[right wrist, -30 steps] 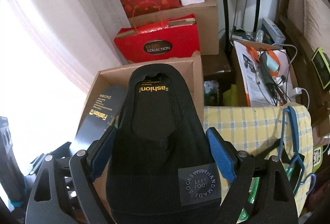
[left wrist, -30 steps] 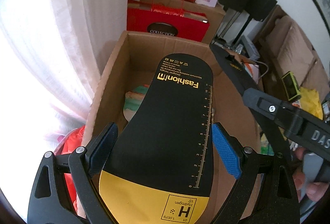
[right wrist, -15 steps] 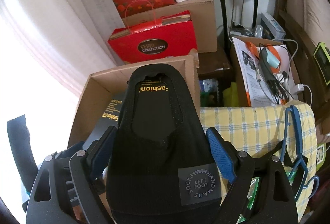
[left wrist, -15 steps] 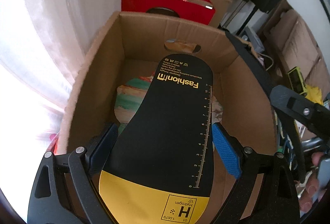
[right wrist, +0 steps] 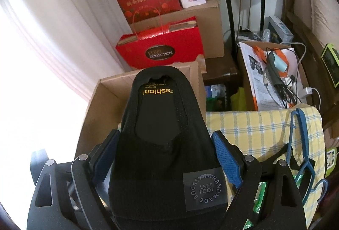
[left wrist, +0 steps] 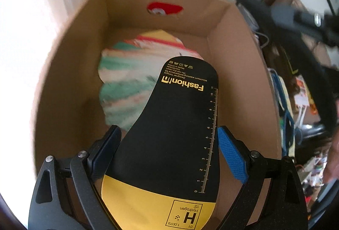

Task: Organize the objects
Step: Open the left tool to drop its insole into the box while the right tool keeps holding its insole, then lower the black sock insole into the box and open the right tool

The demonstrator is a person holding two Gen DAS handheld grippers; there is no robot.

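My left gripper (left wrist: 168, 130) is shut on a black and yellow foot-shaped sock card (left wrist: 175, 158), gripping it across its width. The card hangs point-down inside an open cardboard box (left wrist: 70, 73), above a green, pink and white striped sock (left wrist: 127, 81) lying on the box floor. My right gripper (right wrist: 165, 134) is shut on a black sock (right wrist: 161, 166) stretched over a similar card and holds it above the near right part of the same box (right wrist: 101, 107). In the left wrist view the right gripper (left wrist: 307, 18) shows as a blur past the box's right wall.
Behind the box stand a red gift bag (right wrist: 161, 52) and a larger carton (right wrist: 207, 18) with more bags on top. A yellow checked cloth (right wrist: 254, 128) with blue hangers (right wrist: 296, 134) lies right of the box. A white curtain (right wrist: 53, 28) runs along the left.
My left gripper has sunk with the card into the cardboard box and tipped further downward; the striped sock now looms larger. The right gripper with the black sock has hardly moved.
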